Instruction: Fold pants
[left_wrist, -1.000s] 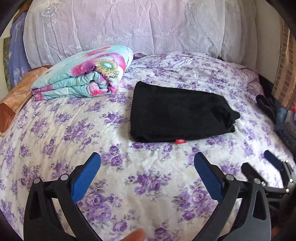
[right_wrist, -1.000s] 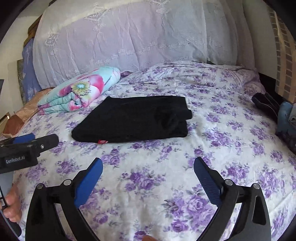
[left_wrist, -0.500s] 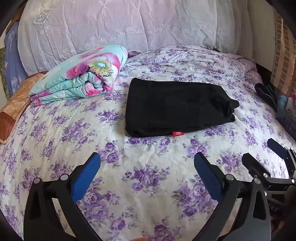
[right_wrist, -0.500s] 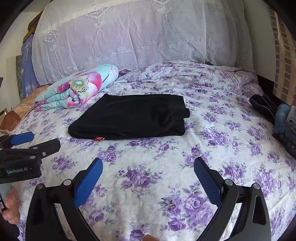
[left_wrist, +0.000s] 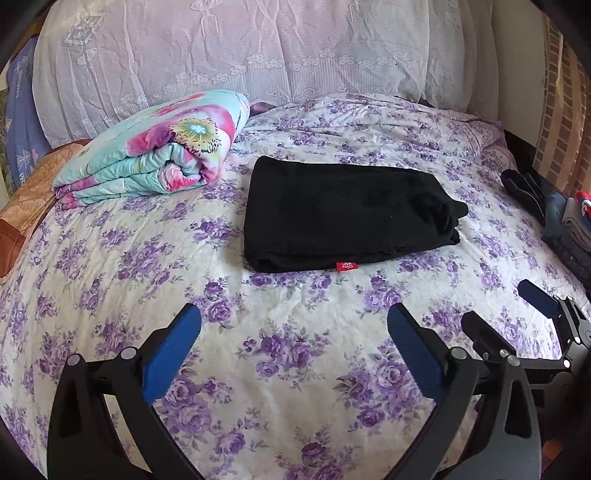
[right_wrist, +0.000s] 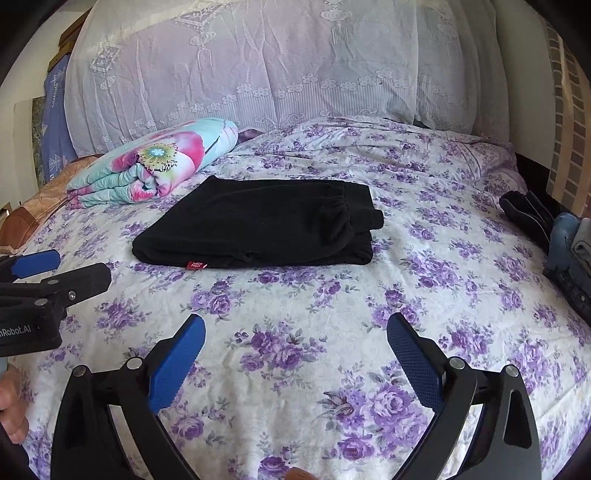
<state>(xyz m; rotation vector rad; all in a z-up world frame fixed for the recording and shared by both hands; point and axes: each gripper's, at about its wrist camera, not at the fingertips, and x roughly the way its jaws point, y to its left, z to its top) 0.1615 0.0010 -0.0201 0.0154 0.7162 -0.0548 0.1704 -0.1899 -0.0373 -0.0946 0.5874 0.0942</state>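
Your bed (left_wrist: 295, 369) has a sheet with purple flowers, and a lace curtain (left_wrist: 258, 55) hangs behind it. The black pants (left_wrist: 343, 218) lie folded in the middle, beside a rolled blanket (left_wrist: 155, 147). Only your right view shows your hand (right_wrist: 11, 402). Both your left gripper (left_wrist: 293, 343) and right gripper (right_wrist: 295, 350) have fingers spread wide over bare sheet.

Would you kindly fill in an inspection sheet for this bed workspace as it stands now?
Surface: bed sheet, white with purple flowers, lightly wrinkled.
Job's things: black pants folded into a flat rectangle, red tag at the near edge.
Clutter: folded floral quilt beside the pants; dark clothes pile at the bed's right edge.
Grippers: left gripper and right gripper open, empty, short of the pants.
Cables: nothing seen.
Surroundings: lace cover behind the bed.
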